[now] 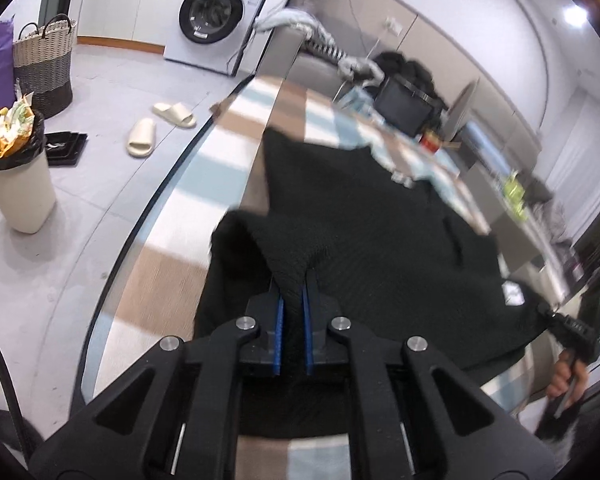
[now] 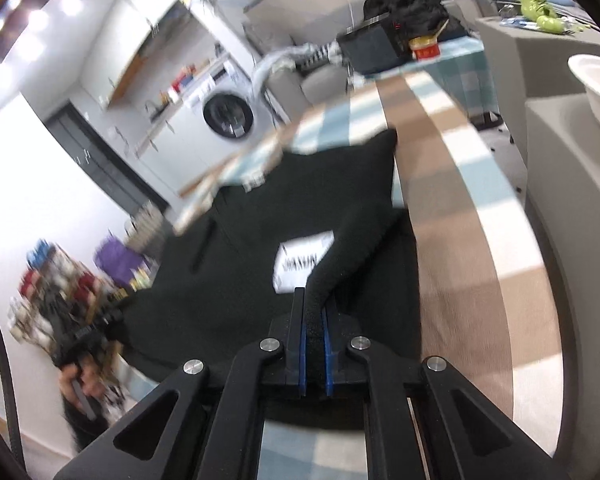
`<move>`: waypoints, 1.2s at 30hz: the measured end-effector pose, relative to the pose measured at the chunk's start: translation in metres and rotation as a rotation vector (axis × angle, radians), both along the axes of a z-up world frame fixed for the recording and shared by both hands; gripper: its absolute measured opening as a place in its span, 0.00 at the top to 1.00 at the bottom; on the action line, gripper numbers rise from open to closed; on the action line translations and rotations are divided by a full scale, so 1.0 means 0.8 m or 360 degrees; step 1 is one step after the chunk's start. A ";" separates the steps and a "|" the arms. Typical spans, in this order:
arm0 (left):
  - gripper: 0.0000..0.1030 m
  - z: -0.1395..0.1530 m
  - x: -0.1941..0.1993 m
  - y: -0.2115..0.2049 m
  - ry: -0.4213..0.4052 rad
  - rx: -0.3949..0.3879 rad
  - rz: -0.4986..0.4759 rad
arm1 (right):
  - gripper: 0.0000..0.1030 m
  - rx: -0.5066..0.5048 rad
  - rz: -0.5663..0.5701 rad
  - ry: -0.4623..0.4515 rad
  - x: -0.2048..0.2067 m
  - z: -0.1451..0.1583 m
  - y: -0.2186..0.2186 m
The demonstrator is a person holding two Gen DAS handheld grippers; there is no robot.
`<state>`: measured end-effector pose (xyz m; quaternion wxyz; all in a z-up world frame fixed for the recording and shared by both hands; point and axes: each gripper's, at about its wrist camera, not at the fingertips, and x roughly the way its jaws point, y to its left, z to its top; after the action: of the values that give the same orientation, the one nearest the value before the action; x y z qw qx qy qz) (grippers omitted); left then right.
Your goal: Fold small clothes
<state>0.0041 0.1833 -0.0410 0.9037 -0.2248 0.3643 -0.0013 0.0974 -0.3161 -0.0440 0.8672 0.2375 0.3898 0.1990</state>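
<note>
A black knit garment (image 1: 380, 216) lies spread on a table with a brown, white and light-blue checked cloth (image 1: 172, 280). My left gripper (image 1: 294, 292) is shut on a lifted fold of its near-left edge. In the right wrist view the same garment (image 2: 240, 264) shows a white label (image 2: 302, 262). My right gripper (image 2: 315, 308) is shut on a raised fold of its near-right edge. Each gripper shows in the other's view, at the garment's opposite corner: the right one (image 1: 568, 328) and the left one (image 2: 88, 332). Both frames are blurred by motion.
A black box (image 1: 404, 106) with dark clothes and a red tin (image 2: 424, 50) stand at the table's far end. A washing machine (image 1: 216, 12), woven basket (image 1: 44, 64), full bin (image 1: 16, 176) and slippers (image 1: 156, 128) are on the floor to the left. A white bowl (image 2: 596, 92) sits on a counter at right.
</note>
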 end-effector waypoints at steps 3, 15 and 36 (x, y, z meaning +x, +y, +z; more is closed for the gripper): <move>0.95 0.022 0.020 0.005 -0.0085 -0.0011 0.0002 | 0.95 0.0109 -0.0075 -0.0075 0.013 0.018 -0.008; 0.80 0.008 0.173 0.065 0.0014 -0.0148 0.0236 | 0.89 0.0425 -0.0515 0.0091 0.162 0.005 -0.035; 0.38 -0.045 0.127 0.041 0.0149 -0.0150 0.0109 | 0.51 0.0345 -0.0130 0.0213 0.112 -0.029 0.001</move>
<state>0.1054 0.2162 -0.0766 0.8736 -0.2792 0.3979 0.0232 0.1871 -0.3156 -0.0674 0.8159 0.3583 0.4129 0.1881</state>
